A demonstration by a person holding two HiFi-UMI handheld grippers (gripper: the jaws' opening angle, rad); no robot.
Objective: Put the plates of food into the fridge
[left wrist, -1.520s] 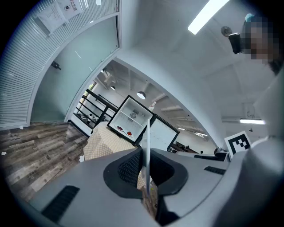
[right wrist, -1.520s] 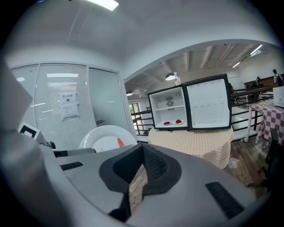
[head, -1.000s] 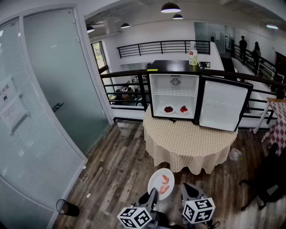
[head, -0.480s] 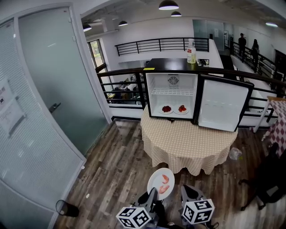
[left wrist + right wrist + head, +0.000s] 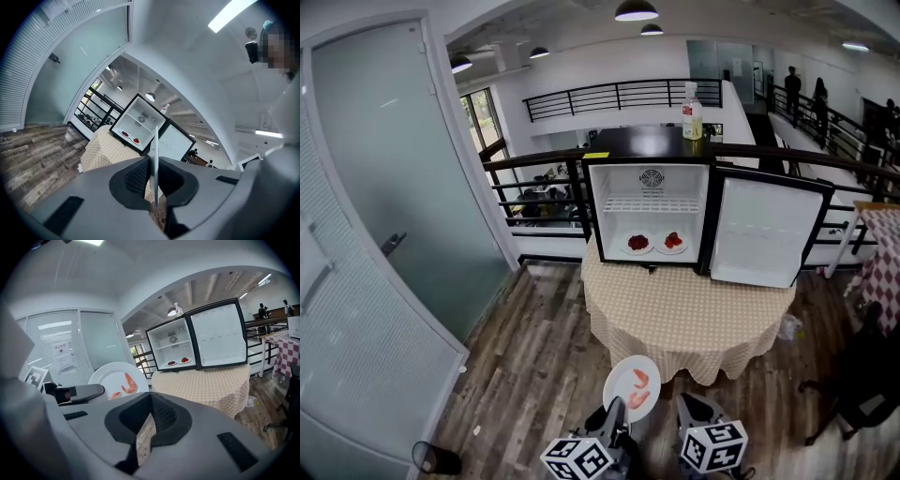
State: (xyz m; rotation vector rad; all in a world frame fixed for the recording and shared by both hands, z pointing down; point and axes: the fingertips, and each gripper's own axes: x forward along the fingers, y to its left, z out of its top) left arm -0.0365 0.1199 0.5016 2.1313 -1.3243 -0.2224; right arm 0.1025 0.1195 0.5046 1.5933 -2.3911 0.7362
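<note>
We have walked nearer the open fridge (image 5: 652,211), left tool (image 5: 616,410) clamped on the shrimp plate (image 5: 628,380), right tool (image 5: 692,411) closed empty; loading looks close.

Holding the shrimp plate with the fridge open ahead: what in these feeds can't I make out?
- Food on the two plates inside the fridge: too small in every view, just dark and red blobs.
- Top of the shrimp plate, left gripper view: it shows edge-on between the jaws of the left gripper.
- Grip point on its rim, head view: covered by that gripper itself.
- Label of the bottle atop the fridge: too small.
</note>
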